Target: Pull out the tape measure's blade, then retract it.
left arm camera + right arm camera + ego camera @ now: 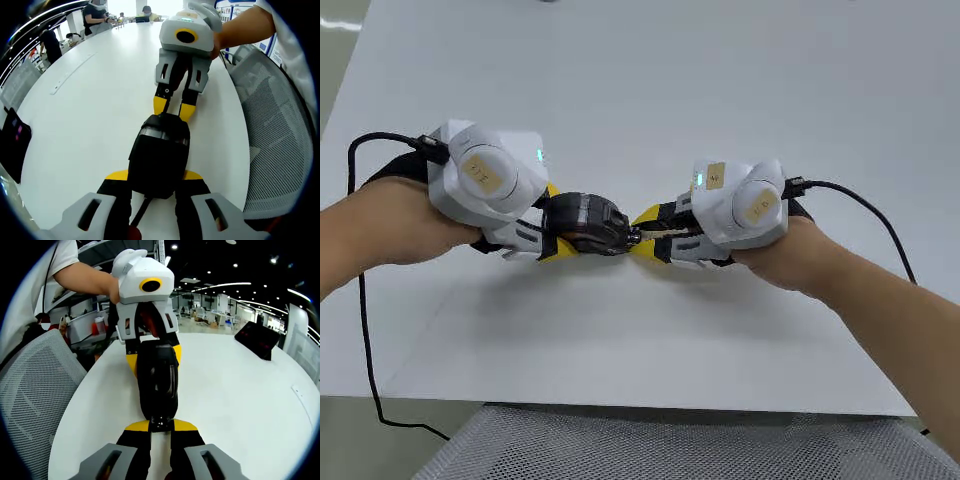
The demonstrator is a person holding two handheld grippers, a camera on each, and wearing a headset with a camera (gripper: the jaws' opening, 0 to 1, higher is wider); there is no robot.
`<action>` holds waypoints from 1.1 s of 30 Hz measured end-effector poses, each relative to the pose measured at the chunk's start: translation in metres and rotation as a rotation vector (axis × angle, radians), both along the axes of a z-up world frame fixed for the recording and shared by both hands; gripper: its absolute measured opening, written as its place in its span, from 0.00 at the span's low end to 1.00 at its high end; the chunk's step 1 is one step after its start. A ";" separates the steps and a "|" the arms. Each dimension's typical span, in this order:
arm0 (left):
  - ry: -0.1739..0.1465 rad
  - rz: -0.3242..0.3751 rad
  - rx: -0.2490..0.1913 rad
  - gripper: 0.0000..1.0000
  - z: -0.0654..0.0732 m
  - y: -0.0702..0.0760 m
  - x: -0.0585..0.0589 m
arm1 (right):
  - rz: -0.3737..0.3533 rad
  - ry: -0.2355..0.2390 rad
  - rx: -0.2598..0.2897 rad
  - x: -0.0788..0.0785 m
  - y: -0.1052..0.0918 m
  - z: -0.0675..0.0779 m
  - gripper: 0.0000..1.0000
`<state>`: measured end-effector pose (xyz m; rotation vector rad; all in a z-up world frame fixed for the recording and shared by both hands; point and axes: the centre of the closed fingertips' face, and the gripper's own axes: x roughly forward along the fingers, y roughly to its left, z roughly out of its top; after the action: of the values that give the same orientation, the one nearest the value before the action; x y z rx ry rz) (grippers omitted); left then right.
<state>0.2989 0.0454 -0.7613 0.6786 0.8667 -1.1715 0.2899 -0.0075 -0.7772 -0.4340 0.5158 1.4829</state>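
Low over the middle of the smooth white tabletop (650, 90), the chunky black plastic tape measure (585, 222) sits between the two tools. The left gripper (558, 222) is clamped around its case from both sides. The right gripper (645, 233) has its yellow-tipped jaws pinched tight on the small metal end hook (161, 424) right at the mouth of the case, so the blade looks barely out at all. Biggest worry imo is that hook: it's a tiny bit of metal to hold, and if it slips out mid-pull the spring will probably snap the blade straight back in. Second thing, the case is rounded and likely slick, so a pull that's off to one side could twist it in the left jaws or kink the blade. Pulling straight apart seems the safe bet. Same on the way back, I'd guess letting go all at once makes it whip. The thin black cable (365, 300) trailing off the left tool could also drag if the hands spread wide. Table is plain and flat, with a dark flat slab (257, 337) lying well off to one side and a grey mesh chair (650, 445) at the near edge. Room behind is a big open office with ceiling spotlights (174, 247) and a few people (95, 12) at the far end of the table
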 end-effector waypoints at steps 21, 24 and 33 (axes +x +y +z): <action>-0.008 -0.012 0.008 0.28 0.000 0.001 0.000 | 0.002 -0.006 -0.006 0.001 -0.009 0.003 0.10; -0.007 -0.012 0.008 0.28 -0.001 0.001 0.000 | -0.003 -0.005 -0.008 0.001 -0.014 0.003 0.10; -0.005 -0.012 0.008 0.28 -0.001 0.000 0.000 | -0.017 -0.005 -0.018 -0.001 -0.027 0.007 0.10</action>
<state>0.2991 0.0458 -0.7619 0.6936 0.8649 -1.1770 0.2892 -0.0343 -0.7701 -0.4467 0.5284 1.4611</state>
